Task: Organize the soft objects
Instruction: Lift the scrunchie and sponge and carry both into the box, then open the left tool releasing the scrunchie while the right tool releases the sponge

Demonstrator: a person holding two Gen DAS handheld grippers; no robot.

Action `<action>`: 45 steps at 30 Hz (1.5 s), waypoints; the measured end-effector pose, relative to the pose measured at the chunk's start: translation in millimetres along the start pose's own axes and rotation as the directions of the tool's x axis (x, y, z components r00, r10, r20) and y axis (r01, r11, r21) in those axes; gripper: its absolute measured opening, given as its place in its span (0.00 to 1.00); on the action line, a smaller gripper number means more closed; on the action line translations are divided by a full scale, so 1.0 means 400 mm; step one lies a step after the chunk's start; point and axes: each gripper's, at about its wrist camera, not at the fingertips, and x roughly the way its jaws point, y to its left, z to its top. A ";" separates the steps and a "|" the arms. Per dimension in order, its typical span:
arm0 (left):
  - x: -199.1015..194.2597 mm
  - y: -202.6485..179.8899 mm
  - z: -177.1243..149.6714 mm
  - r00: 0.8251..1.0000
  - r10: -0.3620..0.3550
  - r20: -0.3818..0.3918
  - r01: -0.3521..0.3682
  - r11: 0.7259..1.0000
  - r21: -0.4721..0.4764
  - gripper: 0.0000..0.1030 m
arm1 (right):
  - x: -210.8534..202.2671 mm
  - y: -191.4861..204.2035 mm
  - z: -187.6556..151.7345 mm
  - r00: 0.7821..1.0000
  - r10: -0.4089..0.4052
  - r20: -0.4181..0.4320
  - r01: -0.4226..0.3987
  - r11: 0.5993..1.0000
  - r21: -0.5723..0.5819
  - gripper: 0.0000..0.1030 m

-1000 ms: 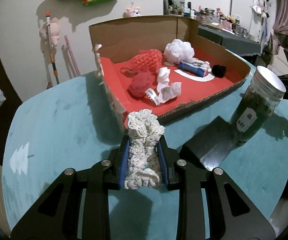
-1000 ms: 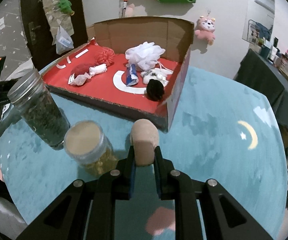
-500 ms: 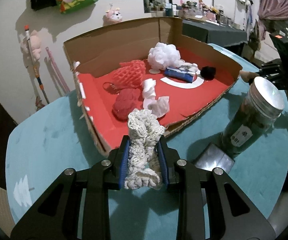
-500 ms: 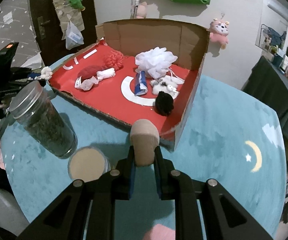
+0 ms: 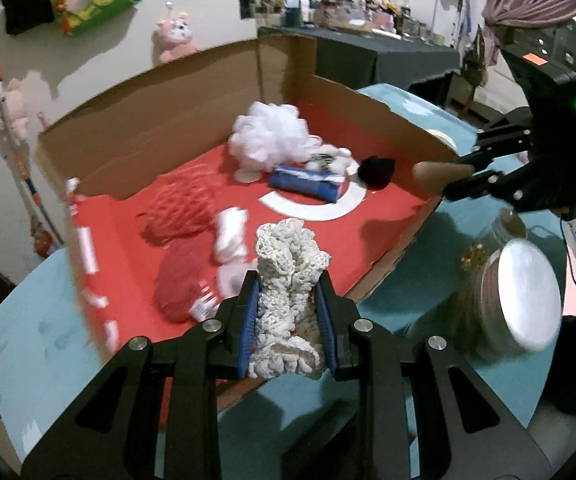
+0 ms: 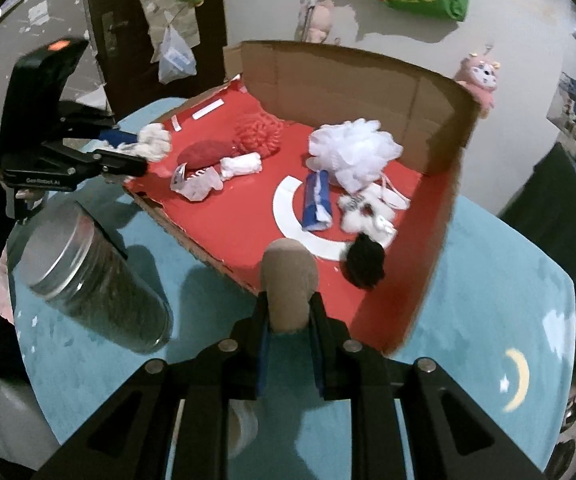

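Observation:
My left gripper (image 5: 288,300) is shut on a white crocheted cloth (image 5: 290,264) and holds it over the near edge of the red-lined cardboard box (image 5: 392,256). My right gripper (image 6: 288,312) is shut on a tan soft pad (image 6: 289,280), just above the box's front edge (image 6: 207,256). The right gripper also shows in the left wrist view (image 5: 452,176), at the box's right wall. The left gripper shows in the right wrist view (image 6: 143,148). Inside lie a white mesh pouf (image 5: 271,140), a blue pack (image 5: 308,182), a black puff (image 5: 376,170) and red soft items (image 5: 179,208).
A tall glass jar with a metal lid (image 5: 508,304) stands on the teal table (image 5: 39,328) right of the box; it also shows in the right wrist view (image 6: 87,276). A second, smaller jar (image 6: 243,424) sits under my right gripper. Box walls stand high at the back.
Both grippers have moved forward and up toward the box with their loads. The cloth and the tan pad now hang over the box's edges.

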 end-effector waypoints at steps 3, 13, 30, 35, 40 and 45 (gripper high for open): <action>0.042 -0.020 0.039 0.999 -0.022 -0.040 0.022 1.000 0.002 0.25 | 0.038 -0.001 0.028 0.999 0.006 -0.035 -0.007 1.000 -0.010 0.19; 0.198 -0.057 0.122 0.979 -0.049 -0.199 0.051 0.999 0.004 0.25 | 0.142 -0.014 0.087 0.989 0.015 -0.145 -0.017 1.000 -0.010 0.20; 0.280 -0.051 0.134 0.960 -0.011 -0.278 0.017 1.000 0.022 0.25 | 0.222 -0.027 0.101 0.977 -0.003 -0.213 0.001 1.000 -0.006 0.27; 0.290 -0.049 0.133 0.954 0.005 -0.298 0.002 1.000 0.024 0.26 | 0.234 -0.026 0.100 0.975 -0.012 -0.223 0.009 1.000 -0.015 0.29; 0.294 -0.049 0.133 0.953 0.003 -0.304 0.002 1.000 0.014 0.27 | 0.240 -0.017 0.104 0.975 -0.022 -0.222 0.019 1.000 -0.018 0.36; 0.308 -0.058 0.141 0.952 0.008 -0.305 -0.003 1.000 0.016 0.32 | 0.242 -0.016 0.103 0.975 -0.030 -0.222 0.027 0.999 -0.020 0.39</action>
